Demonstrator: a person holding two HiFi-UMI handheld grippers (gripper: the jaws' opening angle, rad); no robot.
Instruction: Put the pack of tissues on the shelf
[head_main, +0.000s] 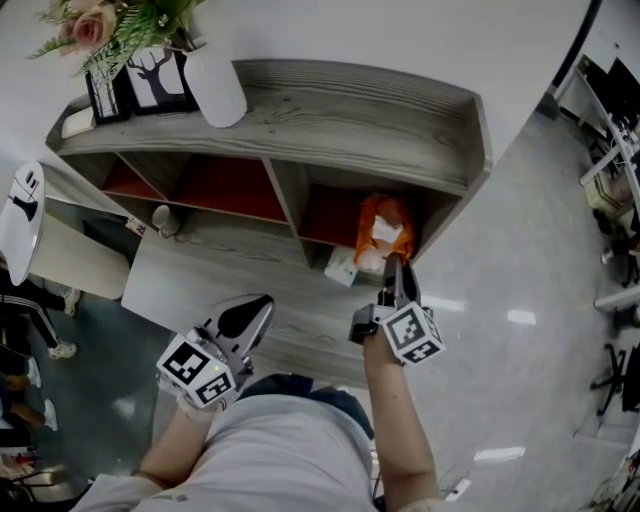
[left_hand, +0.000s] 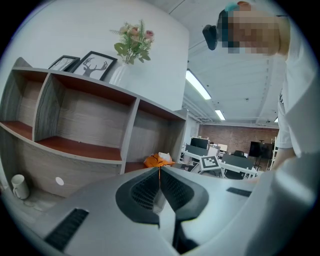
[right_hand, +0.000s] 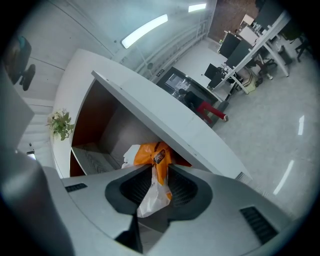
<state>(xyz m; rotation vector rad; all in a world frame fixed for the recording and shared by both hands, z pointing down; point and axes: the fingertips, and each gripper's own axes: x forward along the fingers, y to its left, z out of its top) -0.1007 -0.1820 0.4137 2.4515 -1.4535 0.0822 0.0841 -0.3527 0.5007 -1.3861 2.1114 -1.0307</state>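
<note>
The pack of tissues (head_main: 383, 232), in an orange and white wrapper, lies in the right-hand compartment of the grey wooden shelf (head_main: 350, 110). My right gripper (head_main: 393, 265) reaches into that compartment's mouth, just in front of the pack. In the right gripper view the pack (right_hand: 155, 155) sits past the jaws, and a loose flap of its wrapper hangs in the narrow gap of the right gripper (right_hand: 160, 172), whose jaws stand slightly apart. My left gripper (head_main: 262, 305) hovers lower left over the shelf's bottom board, away from the pack (left_hand: 157, 161). The left gripper (left_hand: 160, 172) is shut and holds nothing.
On the shelf top stand a white vase (head_main: 215, 85) with flowers and picture frames (head_main: 155, 78). A small white mug (head_main: 163, 218) stands on the bottom board at left, and a small white box (head_main: 342, 267) lies by the pack. Office desks (head_main: 620, 150) are at the right.
</note>
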